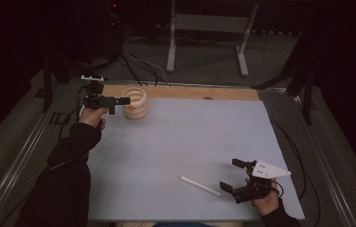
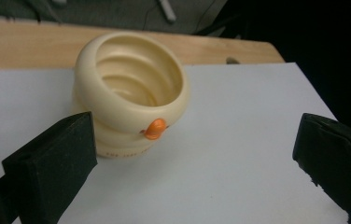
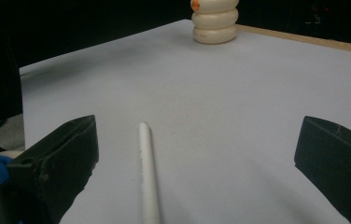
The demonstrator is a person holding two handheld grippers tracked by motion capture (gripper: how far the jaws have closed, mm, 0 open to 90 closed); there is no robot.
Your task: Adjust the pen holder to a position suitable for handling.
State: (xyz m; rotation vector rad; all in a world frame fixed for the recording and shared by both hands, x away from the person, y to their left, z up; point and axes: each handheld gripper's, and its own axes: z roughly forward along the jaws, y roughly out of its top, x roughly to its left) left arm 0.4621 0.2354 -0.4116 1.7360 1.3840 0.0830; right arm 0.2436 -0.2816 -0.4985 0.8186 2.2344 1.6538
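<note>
A cream ribbed cup [image 1: 136, 105] with an orange knob stands upright near the far left of the pale mat [image 1: 185, 142]. In the left gripper view the cup [image 2: 131, 93] is hollow and sits just beyond the jaws, nearer the left one. My left gripper [image 1: 119, 105] is open beside the cup, and nothing lies between its fingers [image 2: 47, 172]. A thin white stick [image 1: 200, 186] lies flat near the front edge. My right gripper [image 1: 228, 175] is open just right of the stick's end. In the right gripper view the stick [image 3: 149, 177] runs between the jaws, closer to the left one.
A wooden strip [image 1: 190, 91] borders the mat's far edge. Behind the table stand a grey frame [image 1: 209, 28] and cables on the floor. Metal rails [image 1: 29, 142] run along both table sides. The cup [image 3: 214, 18] appears far off in the right gripper view.
</note>
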